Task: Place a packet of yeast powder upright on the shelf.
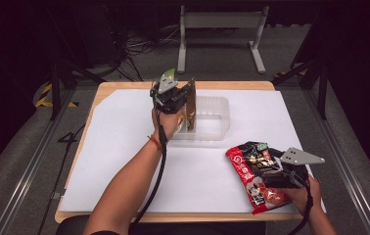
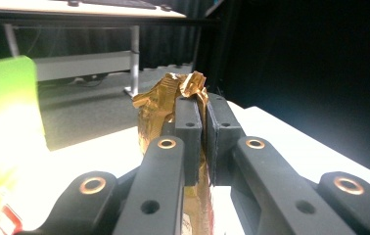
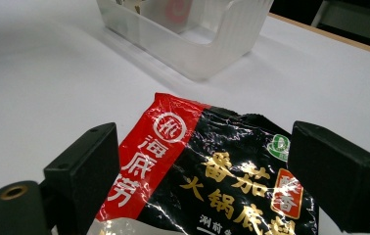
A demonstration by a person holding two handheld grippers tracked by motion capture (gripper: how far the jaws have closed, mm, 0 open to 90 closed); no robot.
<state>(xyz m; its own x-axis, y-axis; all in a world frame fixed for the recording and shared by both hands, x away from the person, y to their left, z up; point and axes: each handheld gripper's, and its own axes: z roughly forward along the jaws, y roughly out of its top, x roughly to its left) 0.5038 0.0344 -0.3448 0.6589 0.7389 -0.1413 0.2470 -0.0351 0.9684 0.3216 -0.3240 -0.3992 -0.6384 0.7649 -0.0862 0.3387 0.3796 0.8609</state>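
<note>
White paper covers my bench [image 1: 124, 161], with dark floor and a metal frame beyond it. My left claw [image 2: 203, 122] is clamped tight on a crinkled gold foil packet [image 2: 161, 105], holding it upright at the near left edge of the clear plastic tub [image 1: 212, 117] in the middle of the bench. My right claw [image 3: 202, 171] stands wide open, its jaws either side of a red-and-black hotpot soup base packet [image 3: 212, 181] lying flat near the bench's front right corner, well apart from the tub.
</note>
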